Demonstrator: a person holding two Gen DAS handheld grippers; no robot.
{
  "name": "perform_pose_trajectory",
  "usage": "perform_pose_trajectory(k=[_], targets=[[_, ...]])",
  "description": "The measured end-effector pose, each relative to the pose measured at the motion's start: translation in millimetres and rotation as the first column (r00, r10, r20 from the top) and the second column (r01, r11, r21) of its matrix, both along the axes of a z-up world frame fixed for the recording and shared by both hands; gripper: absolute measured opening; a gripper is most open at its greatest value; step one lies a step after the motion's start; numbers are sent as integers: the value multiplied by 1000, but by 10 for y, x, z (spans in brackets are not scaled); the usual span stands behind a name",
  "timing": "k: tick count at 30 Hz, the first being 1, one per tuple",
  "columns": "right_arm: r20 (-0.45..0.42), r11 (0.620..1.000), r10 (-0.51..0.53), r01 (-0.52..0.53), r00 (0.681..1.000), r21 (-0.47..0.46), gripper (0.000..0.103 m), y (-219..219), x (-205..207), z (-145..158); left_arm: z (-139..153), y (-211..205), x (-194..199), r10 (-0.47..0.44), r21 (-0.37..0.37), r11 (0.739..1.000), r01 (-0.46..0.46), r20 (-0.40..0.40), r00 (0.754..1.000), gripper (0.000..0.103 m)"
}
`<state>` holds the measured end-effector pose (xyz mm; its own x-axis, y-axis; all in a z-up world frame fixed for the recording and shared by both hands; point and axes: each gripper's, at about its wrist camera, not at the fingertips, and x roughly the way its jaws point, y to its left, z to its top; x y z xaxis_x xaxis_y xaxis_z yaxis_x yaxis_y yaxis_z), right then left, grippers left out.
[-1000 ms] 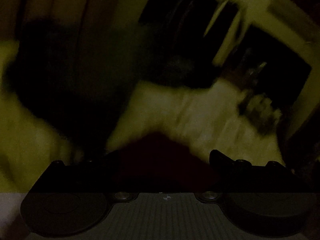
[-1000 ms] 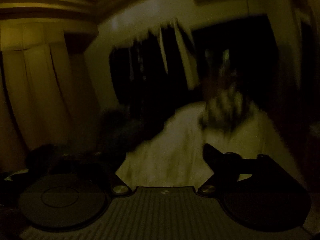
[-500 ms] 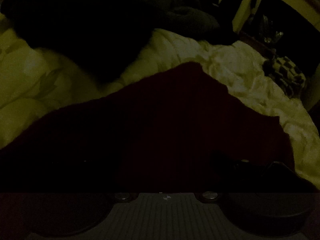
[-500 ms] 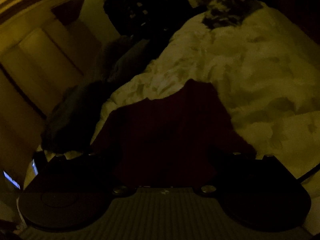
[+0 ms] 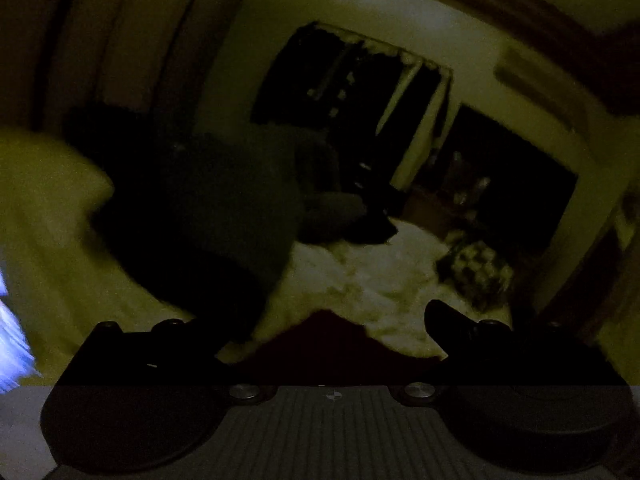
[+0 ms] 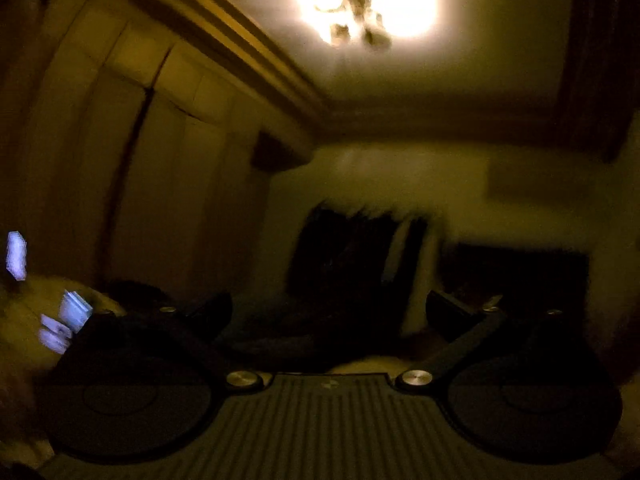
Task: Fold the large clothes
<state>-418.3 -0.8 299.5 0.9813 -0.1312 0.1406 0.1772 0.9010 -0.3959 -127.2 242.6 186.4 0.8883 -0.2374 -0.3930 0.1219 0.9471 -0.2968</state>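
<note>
The dark red garment (image 5: 324,344) lies on the pale bedspread (image 5: 372,280), directly ahead of the left gripper (image 5: 324,332) and between its two spread fingers; contact with either finger cannot be determined in the dim light. A checkered item (image 5: 476,268) rests further back on the bed. The right gripper (image 6: 328,312) is released, fingers apart, holding nothing, and is tilted upward toward the lit ceiling lamp (image 6: 360,8).

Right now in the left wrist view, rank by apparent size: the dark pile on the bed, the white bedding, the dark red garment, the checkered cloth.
1. dark pile
2. white bedding
3. dark red garment and checkered cloth: look alike in size; the garment is near the lens and partly hidden, so unranked.
</note>
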Motion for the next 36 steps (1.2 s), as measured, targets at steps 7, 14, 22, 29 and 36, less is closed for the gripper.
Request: perform_pose_trajectory(k=[7,14,22,29,36], targets=[[-67,985,69,-58,995,160,103,-72,-464,318,382,628,-891,-123,10,992,122,29,992,103],[-525,948,292,-167,799,272,103,355,539,-836,-67,713,-1102,-153,102,980,169,-147,977,103],[-777,932,326,-319,539,171,102,1228,1156,-1986,-654,515,-870,-320,-130,947,293,-309,896,103],[-795,961,236,-258,559,104,32,1212,1189,-2177,-866,314,-853,-298,-64,953,295,-361,884,103],[-496,888,217,41,841,459,11,-62,1099,-1085,-893,346,-759,-243,-92,970,225,-375,895,103]])
